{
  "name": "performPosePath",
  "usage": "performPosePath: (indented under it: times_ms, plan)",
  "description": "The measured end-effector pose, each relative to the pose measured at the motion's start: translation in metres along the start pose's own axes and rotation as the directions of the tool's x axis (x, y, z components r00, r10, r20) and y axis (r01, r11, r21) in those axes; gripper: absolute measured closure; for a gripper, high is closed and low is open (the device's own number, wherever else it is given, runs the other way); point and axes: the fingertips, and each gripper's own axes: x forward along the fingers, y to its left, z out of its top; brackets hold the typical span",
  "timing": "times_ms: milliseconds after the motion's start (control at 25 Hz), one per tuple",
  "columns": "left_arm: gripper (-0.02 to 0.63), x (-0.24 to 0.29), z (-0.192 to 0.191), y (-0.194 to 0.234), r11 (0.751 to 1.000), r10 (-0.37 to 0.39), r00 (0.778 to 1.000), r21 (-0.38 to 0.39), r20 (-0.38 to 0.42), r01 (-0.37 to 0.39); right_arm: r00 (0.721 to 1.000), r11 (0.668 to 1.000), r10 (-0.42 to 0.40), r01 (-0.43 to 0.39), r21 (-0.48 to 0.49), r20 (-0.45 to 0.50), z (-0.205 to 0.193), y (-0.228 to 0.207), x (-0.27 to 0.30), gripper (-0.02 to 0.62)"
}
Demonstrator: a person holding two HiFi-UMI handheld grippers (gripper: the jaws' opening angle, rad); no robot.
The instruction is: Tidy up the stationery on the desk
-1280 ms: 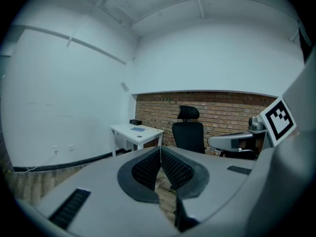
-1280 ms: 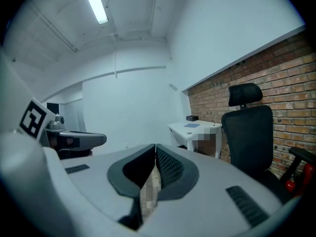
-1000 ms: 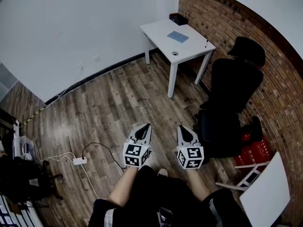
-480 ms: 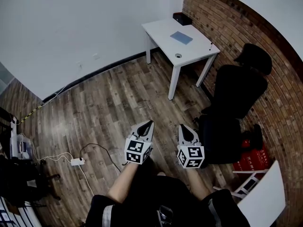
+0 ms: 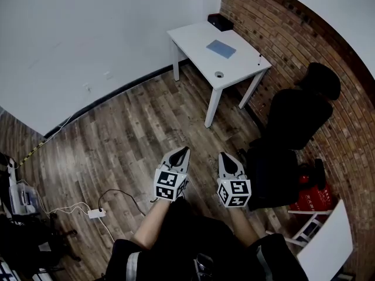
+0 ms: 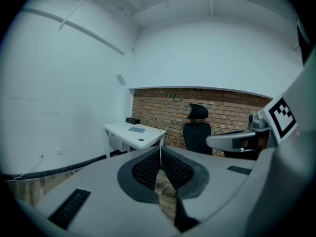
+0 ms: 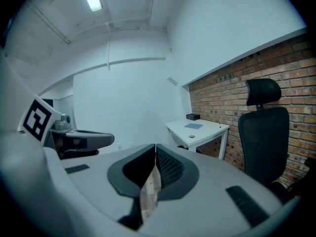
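A white desk (image 5: 199,40) stands in the far corner by the brick wall. On it lie a blue notebook (image 5: 221,48), a black box (image 5: 220,22), a small round dark object (image 5: 218,74) and a pen (image 5: 259,58). The desk (image 6: 118,129) also shows in the left gripper view, and the same desk (image 7: 207,129) in the right gripper view. My left gripper (image 5: 183,151) and right gripper (image 5: 225,156) are held side by side over the wooden floor, well short of the desk. Both are shut with nothing between the jaws.
A black office chair (image 5: 296,119) stands right of the desk along the brick wall (image 5: 304,45). A red crate (image 5: 310,195) and a white board (image 5: 322,244) lie at the right. A power strip with cables (image 5: 96,213) lies on the floor at the left.
The view has shifted forward across the floor toward the desk. Both grippers have kept their places in the view, shut and side by side.
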Motion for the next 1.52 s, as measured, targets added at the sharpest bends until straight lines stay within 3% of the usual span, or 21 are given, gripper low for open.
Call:
performPosePath:
  times_ms: [640, 880, 1160, 1520]
  plan:
    - [0.586, 0.044, 0.015, 0.1, 0.999, -0.043, 0.999, 0.009, -0.017, 0.043, 0.998, 0.998, -0.055, 0.056, 0.021, -0.019, 0.018, 0.021, 0.108, 0.572]
    - [0.586, 0.051, 0.018, 0.132, 1.0, -0.029, 0.999, 0.002, -0.014, 0.029, 0.999, 0.999, -0.044, 0.044, 0.016, -0.014, 0.026, 0.033, 0.135, 0.572]
    - [0.586, 0.069, 0.014, 0.149, 1.0, -0.025, 0.999, 0.0, -0.045, 0.025, 1.0, 0.997, -0.024, 0.026, 0.073, -0.018, 0.028, 0.029, 0.165, 0.572]
    - [0.586, 0.122, 0.025, 0.185, 1.0, -0.012, 0.997, 0.024, -0.074, 0.014, 1.0, 0.994, 0.012, -0.011, 0.107, -0.01, 0.044, 0.012, 0.24, 0.572]
